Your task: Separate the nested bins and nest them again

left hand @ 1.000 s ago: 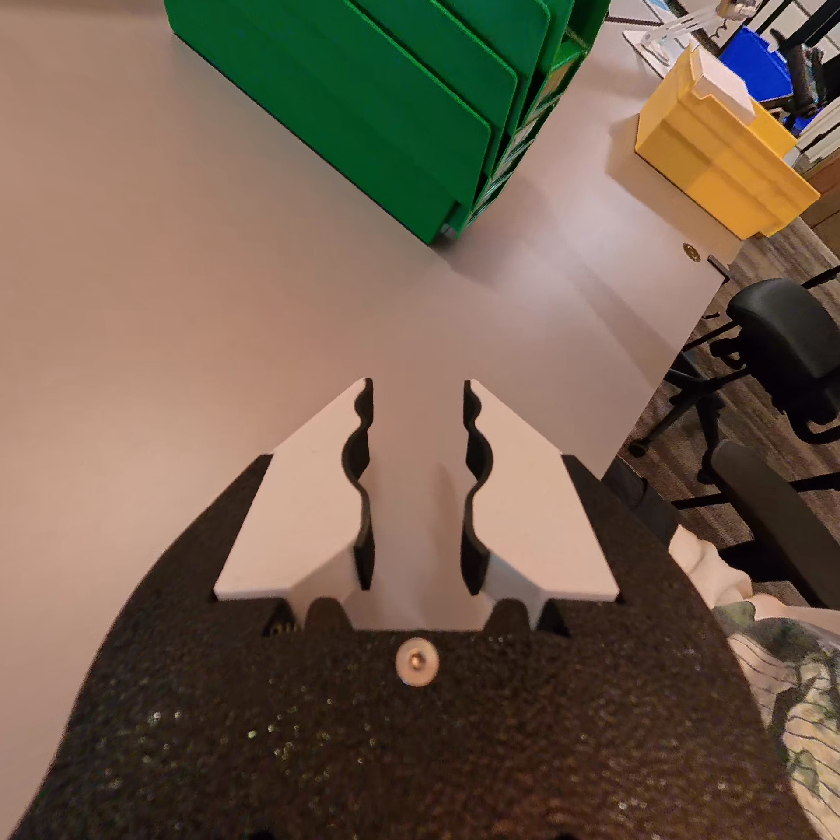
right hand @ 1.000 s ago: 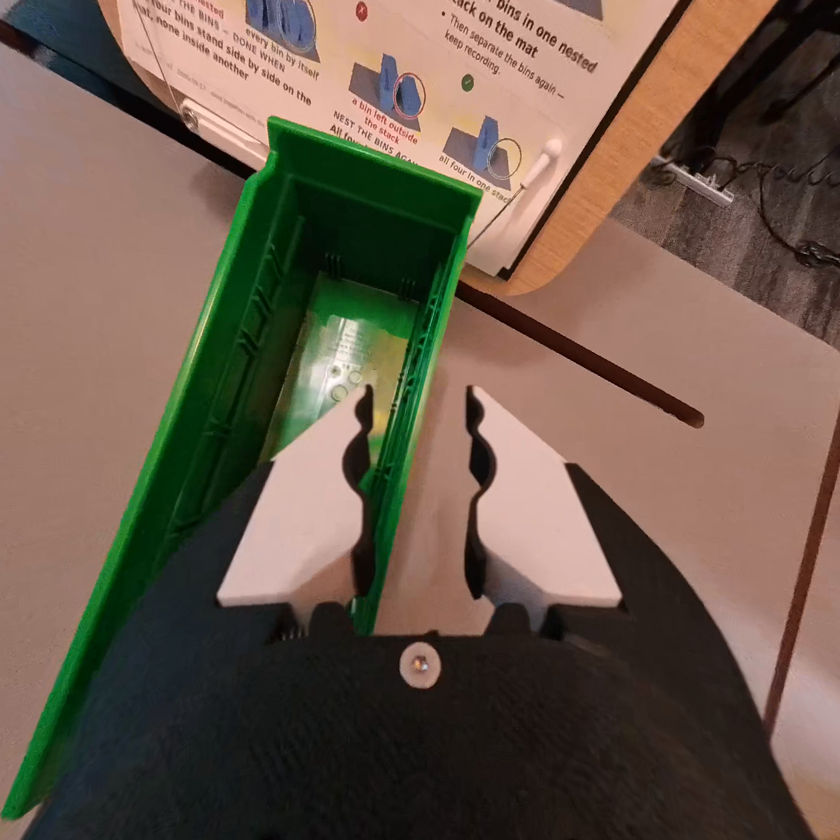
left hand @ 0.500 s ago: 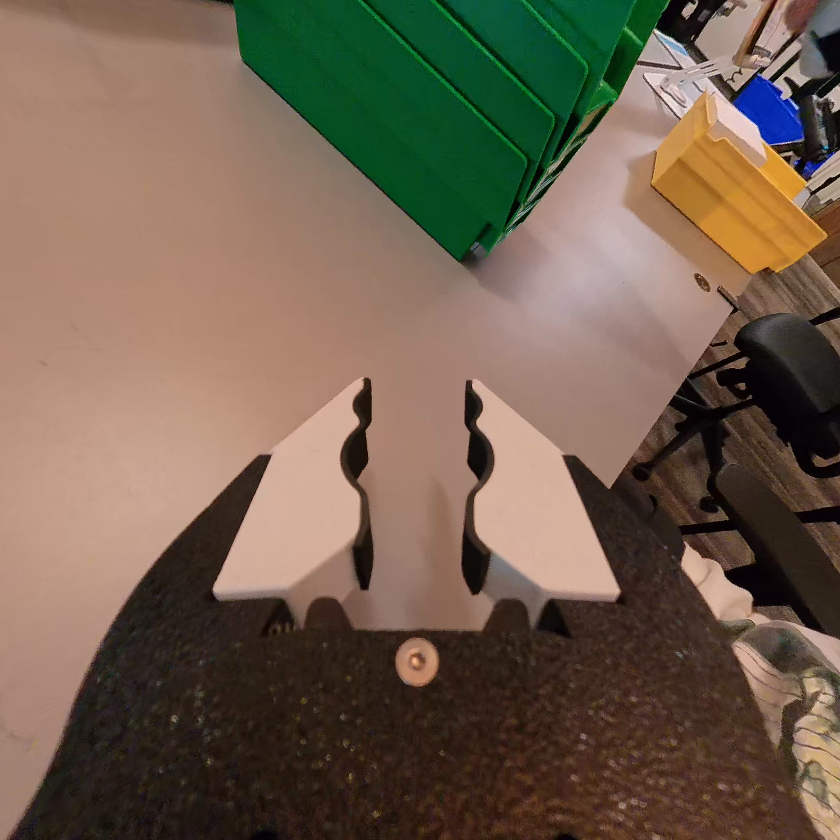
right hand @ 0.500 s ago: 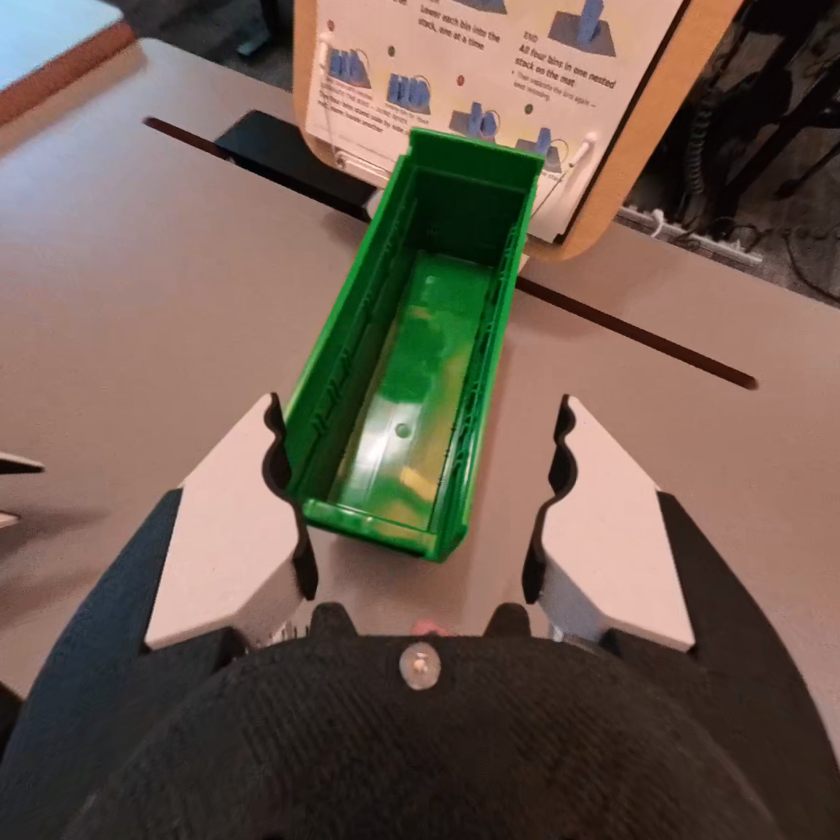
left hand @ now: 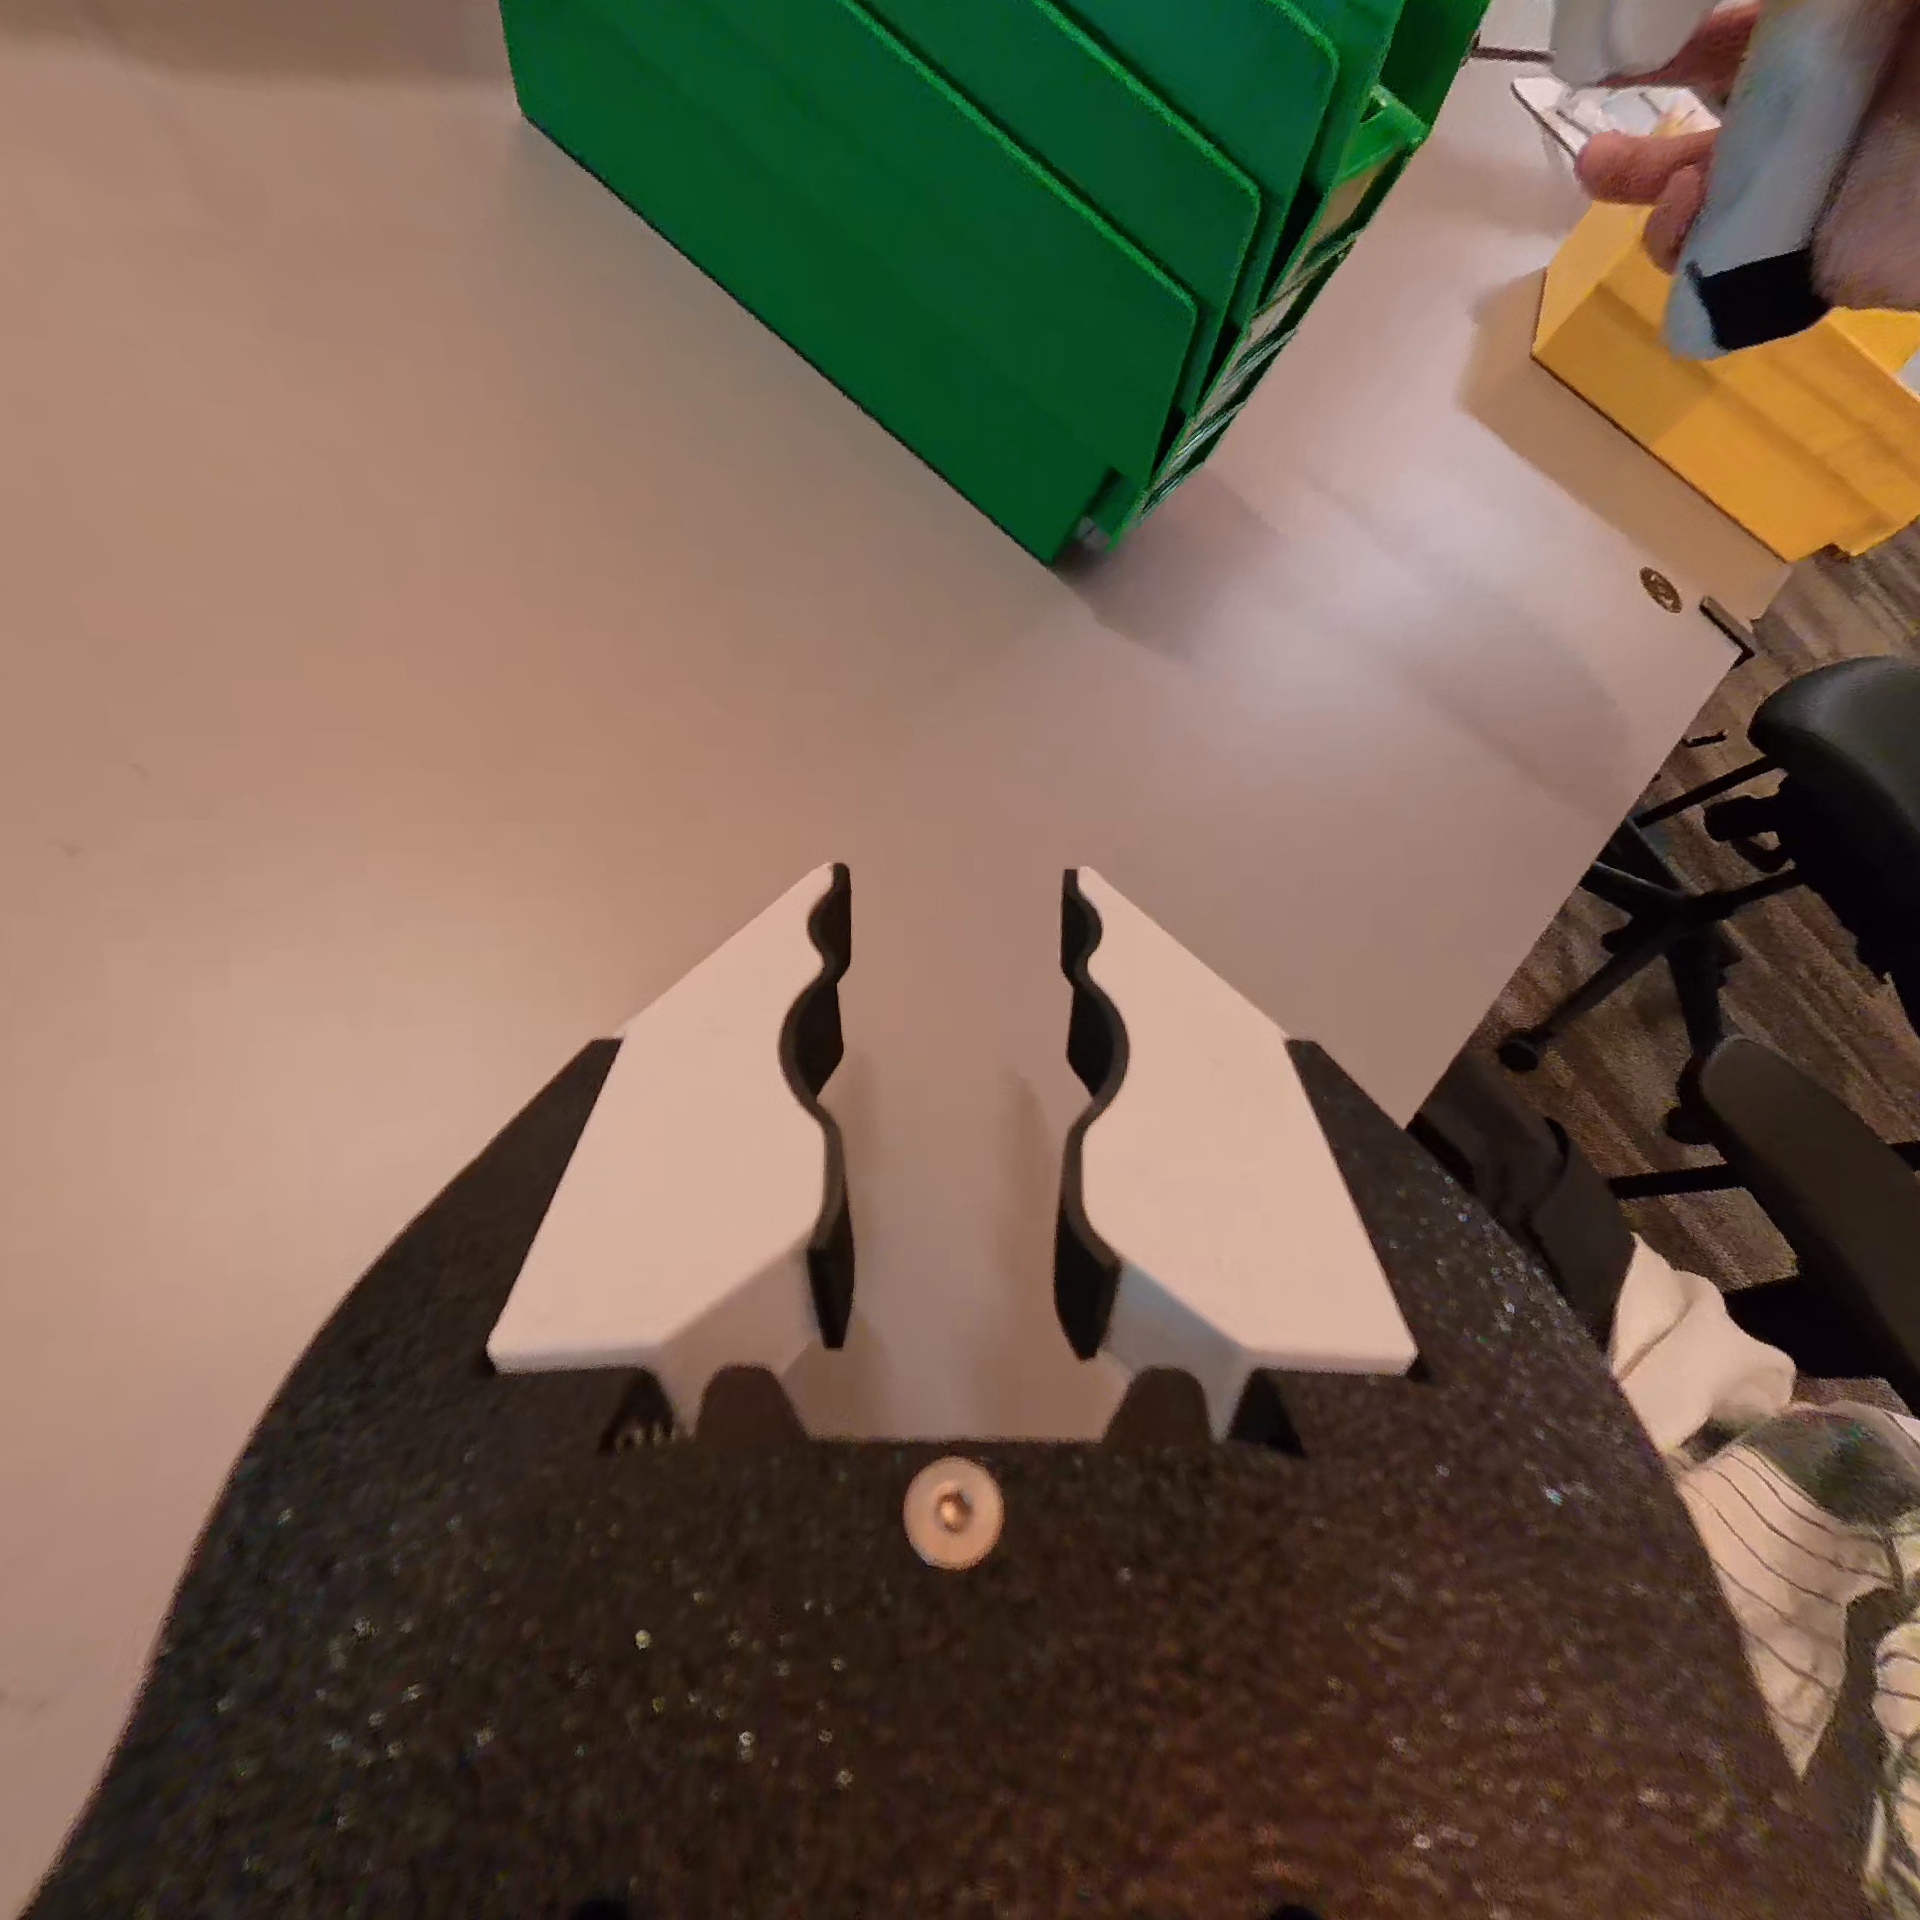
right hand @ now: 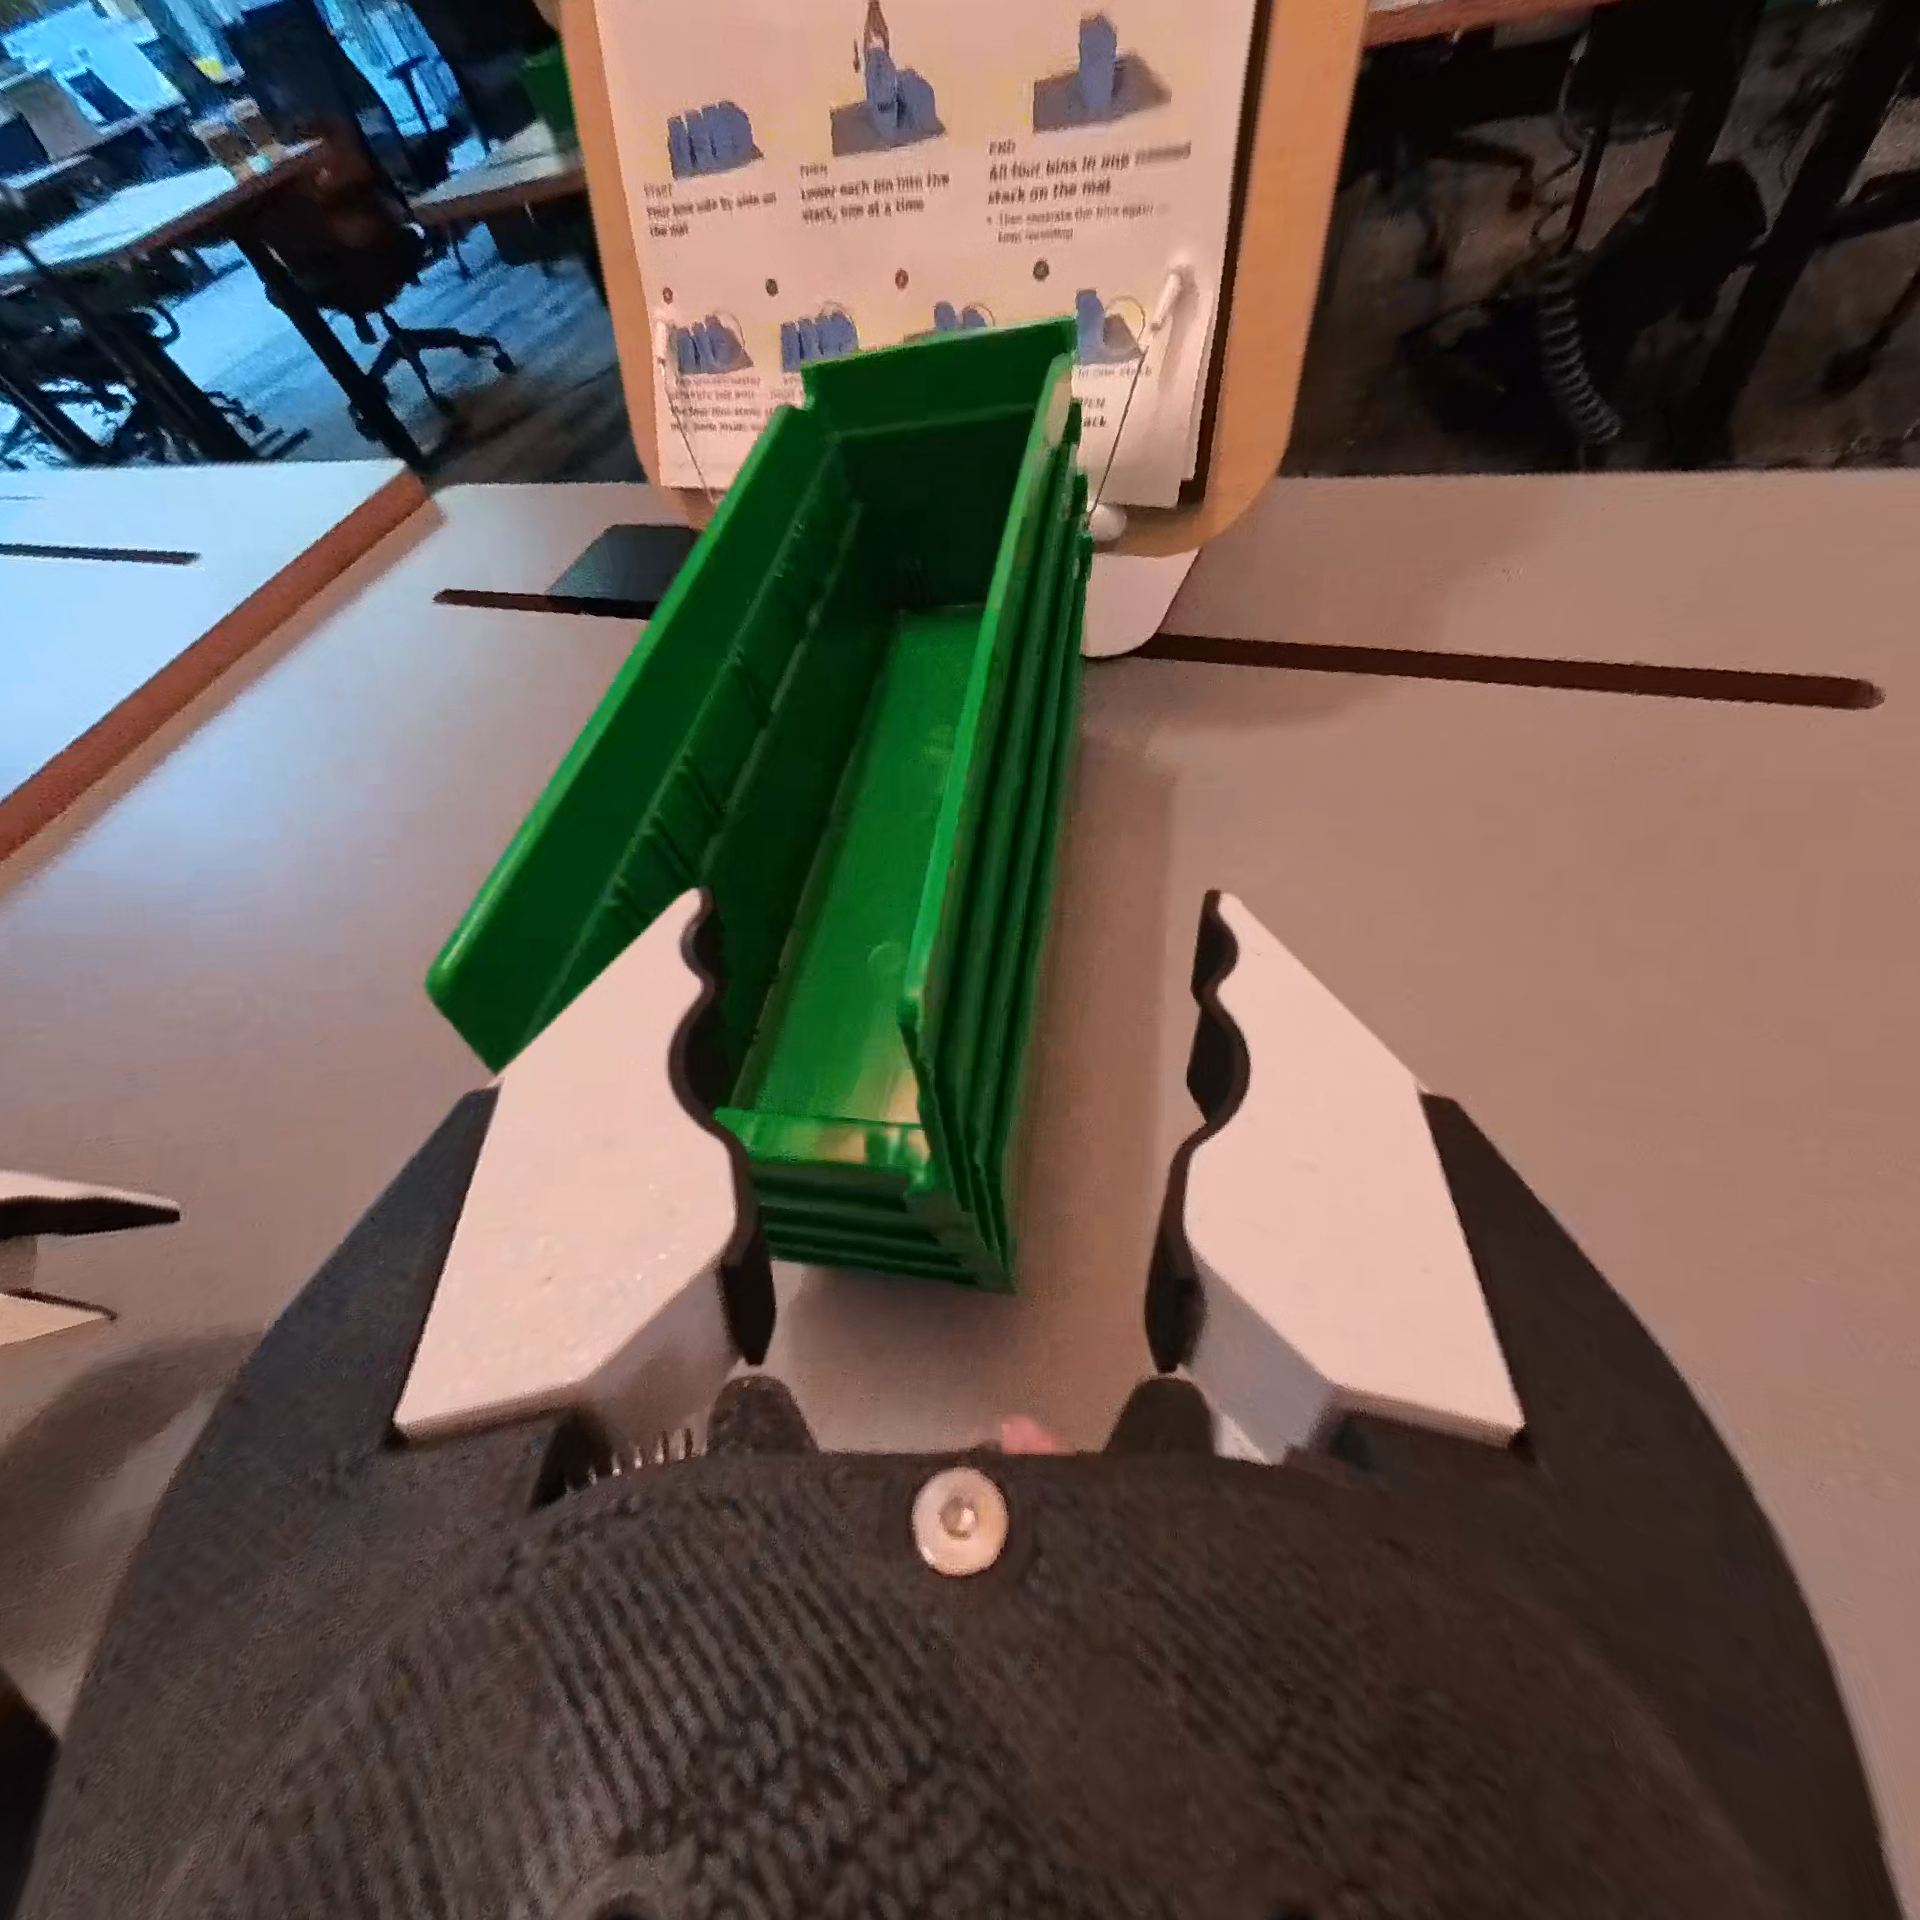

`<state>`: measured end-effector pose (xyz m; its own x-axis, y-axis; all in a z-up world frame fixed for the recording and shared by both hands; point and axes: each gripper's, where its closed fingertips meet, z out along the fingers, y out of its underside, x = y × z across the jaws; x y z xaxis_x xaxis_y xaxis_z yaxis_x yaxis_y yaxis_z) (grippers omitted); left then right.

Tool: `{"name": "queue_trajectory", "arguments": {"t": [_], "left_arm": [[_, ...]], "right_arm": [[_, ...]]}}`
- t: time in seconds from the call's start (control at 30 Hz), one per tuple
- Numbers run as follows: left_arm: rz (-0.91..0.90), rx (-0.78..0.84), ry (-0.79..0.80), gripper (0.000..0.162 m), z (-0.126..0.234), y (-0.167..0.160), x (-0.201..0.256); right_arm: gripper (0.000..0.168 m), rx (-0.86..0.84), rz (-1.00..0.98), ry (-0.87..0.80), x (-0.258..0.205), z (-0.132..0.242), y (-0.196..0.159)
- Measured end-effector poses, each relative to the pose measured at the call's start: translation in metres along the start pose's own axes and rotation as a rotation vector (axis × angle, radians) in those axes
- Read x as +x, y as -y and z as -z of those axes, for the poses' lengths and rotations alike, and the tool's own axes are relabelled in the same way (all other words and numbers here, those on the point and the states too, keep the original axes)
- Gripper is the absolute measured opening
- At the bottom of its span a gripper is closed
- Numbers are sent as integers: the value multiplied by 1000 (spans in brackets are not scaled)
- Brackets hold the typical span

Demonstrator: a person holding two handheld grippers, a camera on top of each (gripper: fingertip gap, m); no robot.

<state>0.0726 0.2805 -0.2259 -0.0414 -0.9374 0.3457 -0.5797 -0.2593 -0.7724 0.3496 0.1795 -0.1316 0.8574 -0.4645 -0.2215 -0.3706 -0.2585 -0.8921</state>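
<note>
A stack of several nested green bins [right hand: 883,831] stands on the grey table [right hand: 1455,935], its near end just ahead of my right gripper [right hand: 958,904]. That gripper is wide open and empty; its left fingertip overlaps the stack's near left corner in the view, and the right finger is clear of it. In the left wrist view the same stack [left hand: 935,260] shows side-on at the top. My left gripper [left hand: 956,883] hovers over bare table well short of the stack, jaws parted by a narrow gap and holding nothing. It also shows at the left edge of the right wrist view [right hand: 83,1262].
An instruction board [right hand: 935,156] stands upright right behind the stack. Yellow bins [left hand: 1714,395] sit near the table's right corner, with a hand on the right gripper's handle [left hand: 1766,156] above them. Office chairs [left hand: 1849,831] stand past the table edge.
My right gripper let go of the green bin's side wall, opened wide and drew back; the bin now sits in the stack. My left gripper stayed empty and drifted slightly.
</note>
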Motion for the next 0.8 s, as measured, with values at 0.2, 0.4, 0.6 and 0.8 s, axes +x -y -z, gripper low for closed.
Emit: {"name": "queue_trajectory", "arguments": {"t": [0.2, 0.4, 0.6, 0.8], "left_arm": [[51, 1, 13, 39, 1, -4, -15], [107, 26, -4, 39, 6, -5, -33], [155, 106, 14, 37, 6, 23, -60], [45, 177, 47, 48, 12, 61, -50]], "right_arm": [[43, -122, -28, 130, -14, -40, -26], [19, -159, 118, 10, -44, -41, -35], [29, -55, 6, 71, -124, -49, -48], [33, 33, 52, 49, -163, -50, -56]]}}
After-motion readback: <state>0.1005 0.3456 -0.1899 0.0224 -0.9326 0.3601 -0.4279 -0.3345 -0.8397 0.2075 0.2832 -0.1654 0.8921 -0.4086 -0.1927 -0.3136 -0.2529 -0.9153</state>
